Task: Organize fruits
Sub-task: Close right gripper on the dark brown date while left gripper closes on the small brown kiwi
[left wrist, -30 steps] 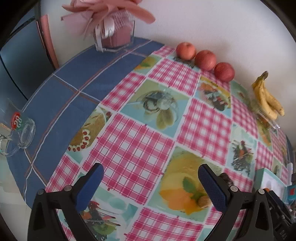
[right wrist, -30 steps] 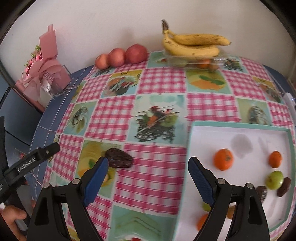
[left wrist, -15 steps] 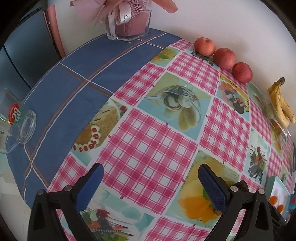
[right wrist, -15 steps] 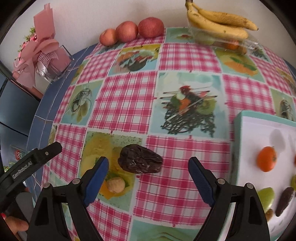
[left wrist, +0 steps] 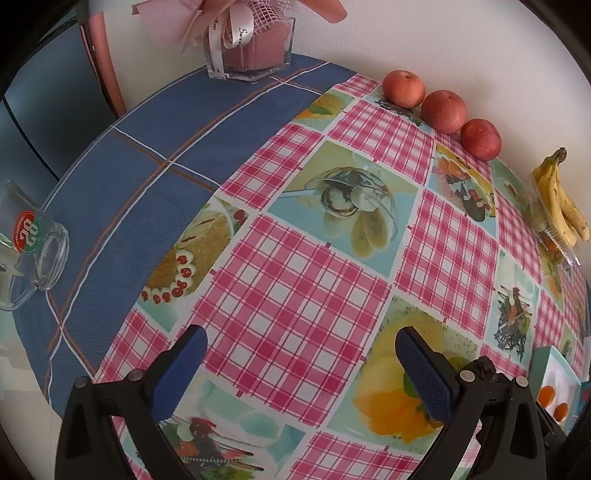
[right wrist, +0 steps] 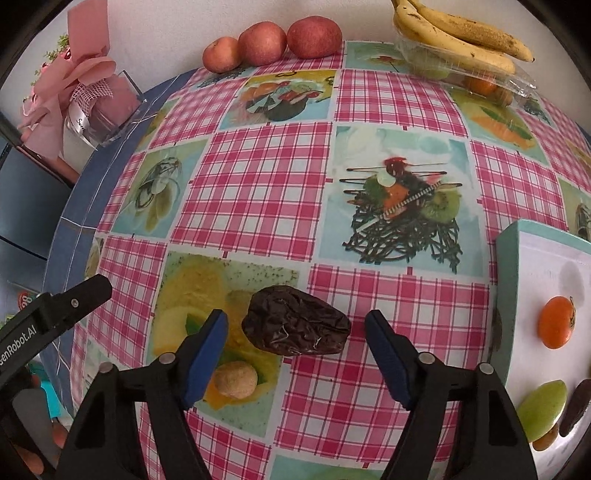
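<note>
right claw [right wrist: 295,354]: jaws just been closing, half shut now, pads either side of the date, not pinching it yet
date [right wrist: 296,320]: flat on the tablecloth [right wrist: 258,192], lined up for a grab
left claw [left wrist: 301,369]: wide open, nothing in it, parked out of the way
tray [right wrist: 511,280]: just right, holding small fruit, probably where the date goes
apples [right wrist: 273,42], bananas [right wrist: 461,33]: lined up by the wall

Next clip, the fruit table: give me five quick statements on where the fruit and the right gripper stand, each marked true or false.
1. The date lies between the right gripper's fingers, which have just been closing. True.
2. The date is lifted. False: it lies on the tablecloth.
3. Three apples sit by the wall. True.
4. The bananas lie in the tray. False: they rest on a clear container.
5. The left gripper holds an apple. False: it is open and holds nothing.
</note>
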The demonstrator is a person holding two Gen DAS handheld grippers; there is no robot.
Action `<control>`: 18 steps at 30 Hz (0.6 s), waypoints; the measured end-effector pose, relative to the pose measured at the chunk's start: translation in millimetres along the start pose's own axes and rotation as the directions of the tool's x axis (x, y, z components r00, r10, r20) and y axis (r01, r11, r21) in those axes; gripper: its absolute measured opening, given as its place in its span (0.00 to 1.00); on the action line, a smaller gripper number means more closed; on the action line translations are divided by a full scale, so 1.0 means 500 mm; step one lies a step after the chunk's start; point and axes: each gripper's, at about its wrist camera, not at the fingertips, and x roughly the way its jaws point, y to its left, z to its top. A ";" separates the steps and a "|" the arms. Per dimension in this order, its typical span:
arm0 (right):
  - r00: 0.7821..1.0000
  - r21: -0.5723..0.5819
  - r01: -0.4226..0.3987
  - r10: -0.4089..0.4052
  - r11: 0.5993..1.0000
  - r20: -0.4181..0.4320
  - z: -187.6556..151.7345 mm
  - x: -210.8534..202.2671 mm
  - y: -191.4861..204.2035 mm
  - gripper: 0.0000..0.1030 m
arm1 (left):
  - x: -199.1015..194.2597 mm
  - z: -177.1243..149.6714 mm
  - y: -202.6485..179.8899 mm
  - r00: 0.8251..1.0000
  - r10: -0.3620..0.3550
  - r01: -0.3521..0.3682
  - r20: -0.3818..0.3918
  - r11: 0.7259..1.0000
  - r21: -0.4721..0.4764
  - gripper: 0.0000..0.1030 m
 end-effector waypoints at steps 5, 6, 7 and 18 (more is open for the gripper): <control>1.000 0.000 -0.003 0.003 1.000 -0.001 0.000 -0.003 -0.003 0.59 | -0.001 -0.003 -0.003 1.000 -0.002 0.002 -0.002 1.000 0.005 1.00; 1.000 -0.003 -0.002 0.002 1.000 -0.003 -0.002 -0.004 -0.003 0.59 | -0.002 -0.004 -0.004 1.000 -0.003 0.003 -0.003 1.000 0.009 1.00; 1.000 -0.005 0.000 0.000 1.000 -0.004 -0.003 -0.006 -0.004 0.59 | -0.002 -0.005 -0.007 1.000 -0.005 0.005 -0.005 1.000 0.014 1.00; 0.999 0.080 0.033 -0.036 0.996 0.039 -0.005 -0.105 -0.078 0.59 | -0.013 -0.033 -0.069 0.992 -0.111 0.115 -0.057 0.991 0.070 0.96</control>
